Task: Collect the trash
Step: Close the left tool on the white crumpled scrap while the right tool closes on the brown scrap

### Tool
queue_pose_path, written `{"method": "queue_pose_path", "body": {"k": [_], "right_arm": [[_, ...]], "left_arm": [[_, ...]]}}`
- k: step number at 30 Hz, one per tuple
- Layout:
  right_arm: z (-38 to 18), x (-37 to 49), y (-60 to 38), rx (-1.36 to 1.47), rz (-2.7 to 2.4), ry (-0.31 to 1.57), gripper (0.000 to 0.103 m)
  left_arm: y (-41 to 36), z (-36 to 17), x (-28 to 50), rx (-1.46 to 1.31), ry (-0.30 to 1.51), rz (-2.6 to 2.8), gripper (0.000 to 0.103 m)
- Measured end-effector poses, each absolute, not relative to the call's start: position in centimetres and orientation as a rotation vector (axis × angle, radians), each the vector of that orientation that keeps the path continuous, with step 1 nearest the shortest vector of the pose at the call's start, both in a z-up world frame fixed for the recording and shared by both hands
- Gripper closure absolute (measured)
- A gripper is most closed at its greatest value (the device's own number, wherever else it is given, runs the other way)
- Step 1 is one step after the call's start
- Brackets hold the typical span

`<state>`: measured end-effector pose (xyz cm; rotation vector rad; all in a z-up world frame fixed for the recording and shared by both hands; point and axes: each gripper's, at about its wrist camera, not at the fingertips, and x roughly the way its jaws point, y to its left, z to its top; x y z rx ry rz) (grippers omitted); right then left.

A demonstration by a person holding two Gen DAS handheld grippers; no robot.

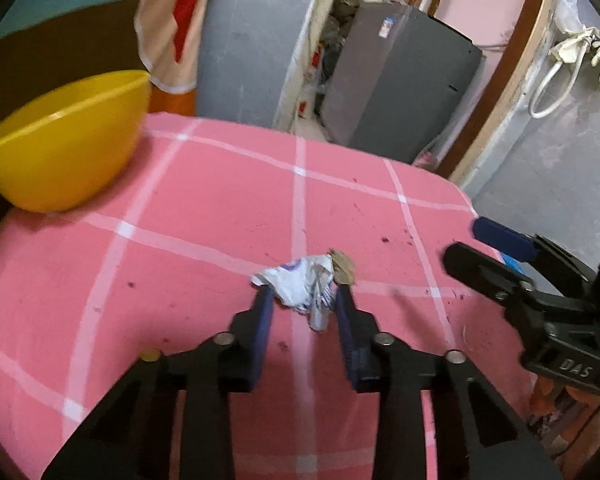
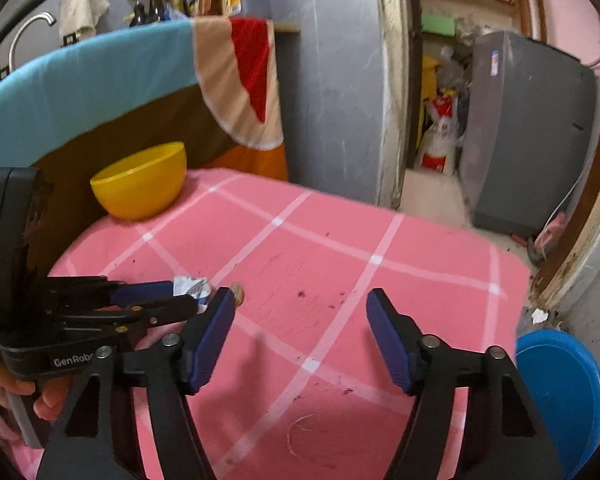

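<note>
Both left gripper (image 1: 304,300) pads flanked the crumpled wrapper (image 1: 300,286), partly closed, contact unclear; the right gripper (image 2: 300,312) gaped wide, empty.

Crumpled white wrapper (image 1: 305,285) with blue print, lying mid-table. Small brown scrap (image 1: 343,267) touching its far right edge. Yellow bowl (image 1: 66,142) upright at far left corner.

One crumpled white printed wrapper (image 1: 304,286). One small brown scrap (image 1: 343,267) touching it. One yellow plastic bowl (image 1: 66,140). One pink checked tablecloth (image 1: 204,208). One blue round plastic tub (image 2: 560,392). Two black two-finger grippers: left gripper (image 1: 303,300), right gripper (image 2: 302,300).
</note>
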<state>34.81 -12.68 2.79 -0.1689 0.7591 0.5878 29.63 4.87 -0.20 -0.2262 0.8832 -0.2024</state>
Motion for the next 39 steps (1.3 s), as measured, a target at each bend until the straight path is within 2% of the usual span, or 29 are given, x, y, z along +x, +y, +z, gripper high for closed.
{"method": "queue_pose_path", "body": {"k": [4,16,20,28,37,39], "right_arm": [[2.0,36.0,-12.2,-0.145,0.637,0.84,0.05],[0.8,36.4,-8.2,-0.267,0.744,0.924,0.07],[0.3,36.6,-7.0,-0.291,0.771,0.942,0.078],[-0.3,36.8,-6.2,-0.312,0.778,0.975,0.087],[0.0,36.9,-7.7,-0.293,0.738,0.964,0.088],[0.1,37.1,-8.5,-0.29,0.717,0.96,0.088]], "left_arm": [[4.5,0.1,29.3,-0.211,0.875,-0.196,0.094],[7.3,0.5,28.7,-0.238,0.855,-0.094,0.103],[8.6,0.2,28.4,-0.272,0.866,-0.065,0.103],[9.2,0.4,28.0,-0.293,0.862,-0.096,0.103],[9.0,0.7,27.7,-0.317,0.88,-0.145,0.103],[8.3,0.8,27.8,-0.301,0.883,-0.163,0.099]]}}
